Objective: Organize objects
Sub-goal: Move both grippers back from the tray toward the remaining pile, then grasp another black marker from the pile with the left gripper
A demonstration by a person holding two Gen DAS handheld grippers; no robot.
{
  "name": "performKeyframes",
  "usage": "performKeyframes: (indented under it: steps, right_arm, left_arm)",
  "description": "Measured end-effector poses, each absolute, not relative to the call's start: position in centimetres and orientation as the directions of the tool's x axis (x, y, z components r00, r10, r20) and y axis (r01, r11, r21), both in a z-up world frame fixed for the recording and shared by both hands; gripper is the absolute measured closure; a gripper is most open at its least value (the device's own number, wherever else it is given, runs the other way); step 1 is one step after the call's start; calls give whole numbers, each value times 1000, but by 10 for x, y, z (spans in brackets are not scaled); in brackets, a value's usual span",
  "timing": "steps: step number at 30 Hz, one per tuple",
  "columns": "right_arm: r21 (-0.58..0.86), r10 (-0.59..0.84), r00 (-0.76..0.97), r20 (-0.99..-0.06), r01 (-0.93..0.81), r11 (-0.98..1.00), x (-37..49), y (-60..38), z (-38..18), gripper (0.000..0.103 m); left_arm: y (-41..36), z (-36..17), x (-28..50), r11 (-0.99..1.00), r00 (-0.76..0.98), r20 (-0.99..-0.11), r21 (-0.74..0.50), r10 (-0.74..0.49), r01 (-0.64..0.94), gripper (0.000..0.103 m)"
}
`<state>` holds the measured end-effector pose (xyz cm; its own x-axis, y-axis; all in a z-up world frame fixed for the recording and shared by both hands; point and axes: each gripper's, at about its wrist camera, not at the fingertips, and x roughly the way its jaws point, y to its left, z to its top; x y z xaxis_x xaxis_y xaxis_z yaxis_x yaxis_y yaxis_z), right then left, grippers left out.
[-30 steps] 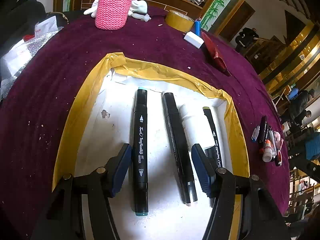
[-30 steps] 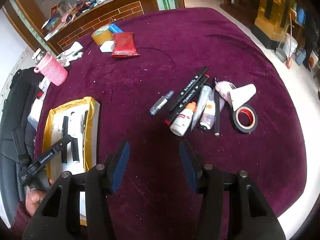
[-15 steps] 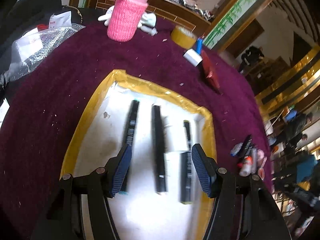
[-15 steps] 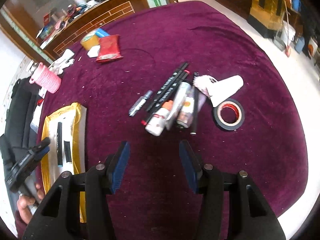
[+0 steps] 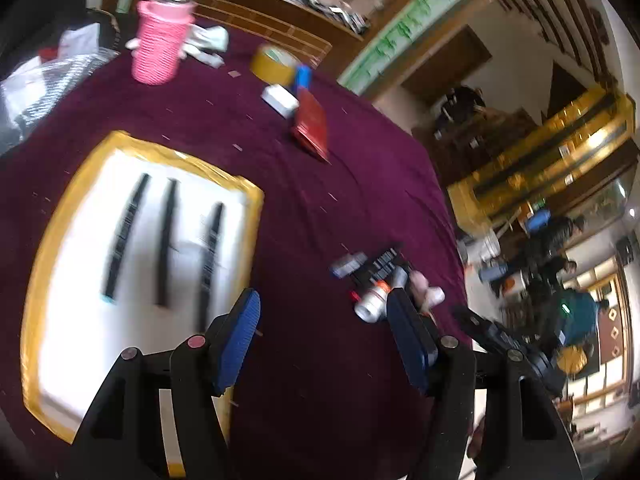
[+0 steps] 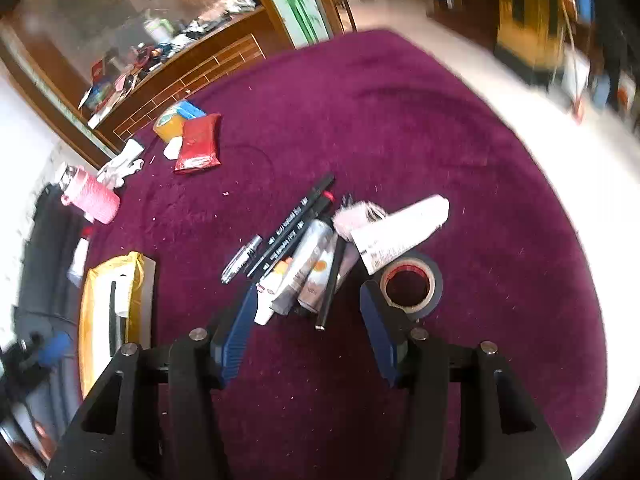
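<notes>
A yellow-rimmed white tray (image 5: pixel 48 240) on the purple cloth holds three black markers (image 5: pixel 166 240); it also shows in the right wrist view (image 6: pixel 136 280). My left gripper (image 5: pixel 324 332) is open and empty, right of the tray over bare cloth. A heap of pens, tubes and markers (image 6: pixel 296 256) lies mid-table, also in the left wrist view (image 5: pixel 372 280). My right gripper (image 6: pixel 306 312) is open and empty, just short of the heap's near end. The other gripper (image 5: pixel 504 344) shows at the right of the left wrist view.
A black tape roll (image 6: pixel 412 286) lies by my right finger. A white tube (image 6: pixel 400 232) and pink brush (image 6: pixel 356 216) sit behind the heap. A pink knitted bottle (image 5: pixel 160 52), yellow tape (image 5: pixel 276 64), white eraser (image 5: pixel 280 100) and red packet (image 5: pixel 312 124) stand at the far side.
My left gripper has pulled back from the tray and swung right toward the heap. My right gripper has moved closer to the heap. Both stay open.
</notes>
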<state>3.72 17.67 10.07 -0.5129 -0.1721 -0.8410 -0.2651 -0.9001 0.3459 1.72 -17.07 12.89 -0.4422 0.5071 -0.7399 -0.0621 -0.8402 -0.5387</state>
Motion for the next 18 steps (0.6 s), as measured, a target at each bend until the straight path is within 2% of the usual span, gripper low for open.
performKeyframes:
  steps: [6, 14, 18]
  right_arm:
    - [454, -281, -446, -850, -348, -820, 32, 231, 66, 51]
    - [452, -232, -455, -860, -468, -759, 56, 318, 37, 51]
    - [450, -247, -427, -870, -480, -753, 55, 330, 24, 51]
  left_arm:
    - [-120, 135, 23, -858, -403, -766, -500, 501, -116, 43]
    - [-90, 101, 22, -912, -323, -853, -398, 409, -103, 43]
    - [-71, 80, 24, -924, -278, -881, -358, 383, -136, 43]
